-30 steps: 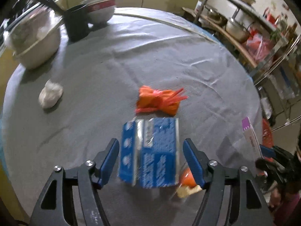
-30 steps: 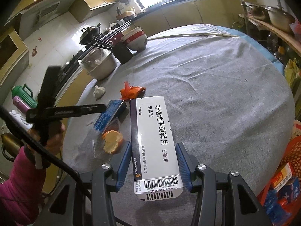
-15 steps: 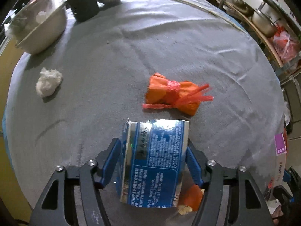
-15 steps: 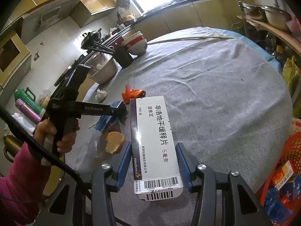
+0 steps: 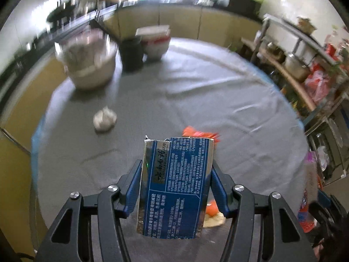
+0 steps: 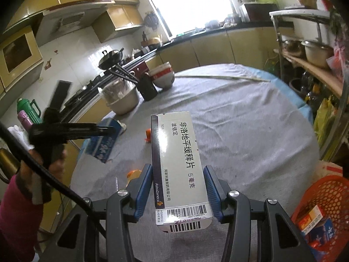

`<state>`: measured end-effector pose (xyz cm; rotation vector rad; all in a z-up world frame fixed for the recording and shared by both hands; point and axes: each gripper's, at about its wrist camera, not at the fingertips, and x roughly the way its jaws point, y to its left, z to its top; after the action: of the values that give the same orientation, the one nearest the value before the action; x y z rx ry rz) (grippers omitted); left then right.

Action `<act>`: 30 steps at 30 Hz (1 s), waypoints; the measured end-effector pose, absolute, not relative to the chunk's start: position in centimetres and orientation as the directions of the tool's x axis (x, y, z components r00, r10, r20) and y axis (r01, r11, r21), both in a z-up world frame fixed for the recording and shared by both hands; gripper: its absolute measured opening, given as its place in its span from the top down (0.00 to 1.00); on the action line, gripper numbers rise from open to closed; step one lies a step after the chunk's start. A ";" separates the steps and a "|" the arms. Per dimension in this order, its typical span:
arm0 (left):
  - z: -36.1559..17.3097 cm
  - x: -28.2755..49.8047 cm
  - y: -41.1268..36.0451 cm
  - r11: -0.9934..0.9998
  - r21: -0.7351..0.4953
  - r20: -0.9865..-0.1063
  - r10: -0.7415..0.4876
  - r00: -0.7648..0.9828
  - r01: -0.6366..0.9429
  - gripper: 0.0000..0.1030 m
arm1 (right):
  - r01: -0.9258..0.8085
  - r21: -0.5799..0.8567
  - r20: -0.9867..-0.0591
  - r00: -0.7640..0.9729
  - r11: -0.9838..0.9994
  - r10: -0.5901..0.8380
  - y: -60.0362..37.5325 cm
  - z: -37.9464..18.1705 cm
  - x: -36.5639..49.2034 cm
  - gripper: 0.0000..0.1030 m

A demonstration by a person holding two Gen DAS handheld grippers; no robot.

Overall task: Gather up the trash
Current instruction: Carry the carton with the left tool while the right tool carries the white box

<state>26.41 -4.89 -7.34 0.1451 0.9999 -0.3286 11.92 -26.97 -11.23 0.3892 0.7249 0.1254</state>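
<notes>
Left wrist: left hand-held gripper (image 5: 174, 187) clamps 1 blue carton (image 5: 174, 187); right hand-held gripper (image 6: 177, 193) clamps 1 white box (image 6: 178, 166)

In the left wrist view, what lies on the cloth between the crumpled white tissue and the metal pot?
Nothing: between the crumpled white tissue and the metal pot, the left wrist view shows only bare grey tablecloth.

Daylit via blown-out bright rear kitchen window (image 6: 187, 6). Left view motion-blurred, esp. dented steel mixing bowl (image 5: 87, 63); right view sharp. Fisheye bend, dark vignette at edges.
</notes>
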 end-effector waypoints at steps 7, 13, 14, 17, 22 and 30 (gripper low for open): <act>-2.4 20.4 -8.2 0.932 0.080 -0.691 -0.204 0.693 0.354 0.41 | 0.023 0.377 -0.569 0.795 0.926 0.212 -27.2 -8.6 9.5 0.51; 0.4 17.5 -8.7 0.952 0.172 -0.593 -0.104 0.798 0.252 0.41 | 0.000 0.357 -0.534 0.821 0.934 0.204 -26.5 -6.5 8.0 0.51; 0.8 17.0 -8.7 0.954 0.186 -0.579 -0.088 0.811 0.237 0.41 | -0.003 0.354 -0.527 0.825 0.935 0.203 -26.4 -6.2 7.8 0.51; 1.6 16.1 -8.4 0.955 0.205 -0.561 -0.063 0.825 0.212 0.41 | -0.019 0.352 -0.506 0.837 0.936 0.207 -25.9 -5.4 7.2 0.51; 2.3 14.9 -7.6 0.959 0.215 -0.542 -0.038 0.839 0.183 0.41 | -0.046 0.357 -0.485 0.845 0.933 0.227 -25.2 -4.9 6.9 0.51; 2.4 13.6 -7.1 0.965 0.224 -0.523 0.004 0.853 0.133 0.41 | -0.085 0.340 -0.470 0.847 0.937 0.247 -24.6 -4.6 6.3 0.51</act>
<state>13.57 -7.09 2.44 0.2581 0.5472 -0.0691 6.33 -24.57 -4.57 0.3151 0.5338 0.1779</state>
